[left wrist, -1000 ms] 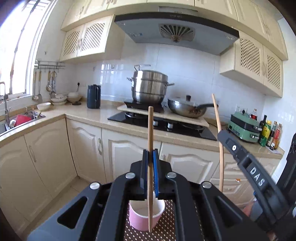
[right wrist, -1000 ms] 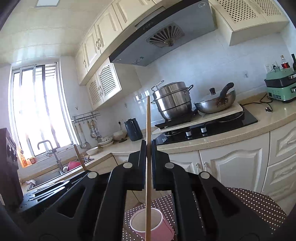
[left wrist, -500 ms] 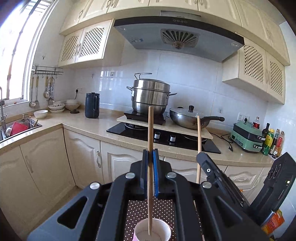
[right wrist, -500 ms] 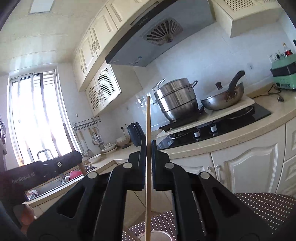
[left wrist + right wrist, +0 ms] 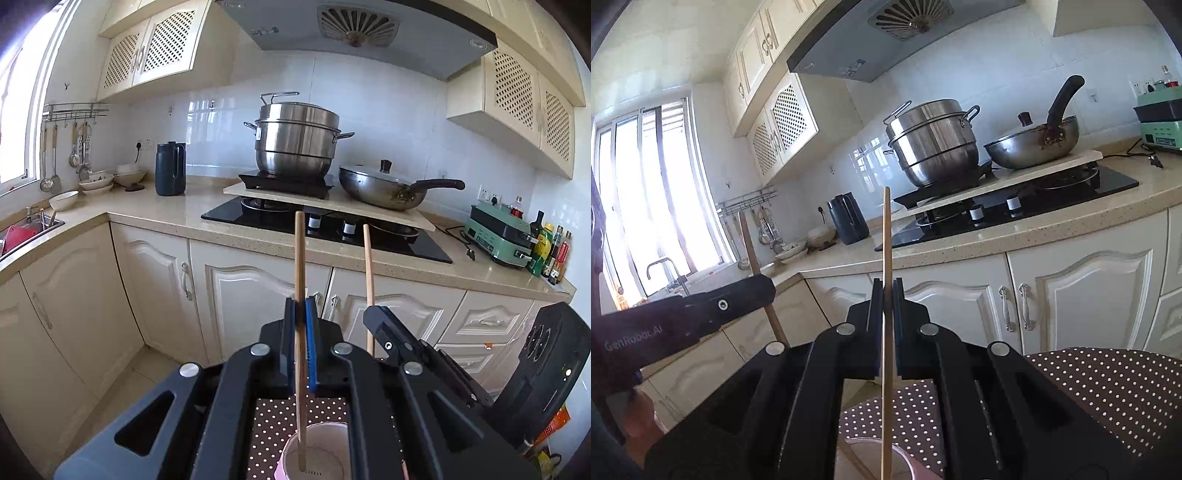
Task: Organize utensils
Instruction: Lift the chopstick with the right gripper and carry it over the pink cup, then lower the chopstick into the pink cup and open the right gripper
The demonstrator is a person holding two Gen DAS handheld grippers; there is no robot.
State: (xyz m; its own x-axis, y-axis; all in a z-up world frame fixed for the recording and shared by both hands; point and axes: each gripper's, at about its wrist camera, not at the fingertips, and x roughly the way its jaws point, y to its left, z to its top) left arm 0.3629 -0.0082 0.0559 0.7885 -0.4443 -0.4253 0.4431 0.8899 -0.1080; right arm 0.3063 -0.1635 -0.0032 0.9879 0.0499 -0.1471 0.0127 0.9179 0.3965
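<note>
My left gripper [image 5: 300, 314] is shut on a wooden chopstick [image 5: 300, 258] held upright; its lower end reaches down inside a pink cup [image 5: 314, 458] on a brown polka-dot mat [image 5: 273, 421]. My right gripper [image 5: 885, 295] is shut on a second wooden chopstick [image 5: 886, 236], also upright, its lower end over the pink cup's rim [image 5: 905, 456]. In the left wrist view the right gripper [image 5: 373, 317] is just to the right with its chopstick [image 5: 367, 266]. In the right wrist view the left gripper [image 5: 753, 291] is at the left.
A kitchen counter [image 5: 155, 218] runs behind, with a hob [image 5: 325, 232], a steel steamer pot [image 5: 295, 140], a wok [image 5: 384, 188], a dark kettle [image 5: 170, 170] and a green appliance [image 5: 498, 236]. A sink [image 5: 22, 232] is at the left. White cabinet doors [image 5: 240, 302] stand below.
Both grippers have moved lower and closer to the cup. The left chopstick's tip now sits deeper in the cup. The right gripper has come nearer to the left one.
</note>
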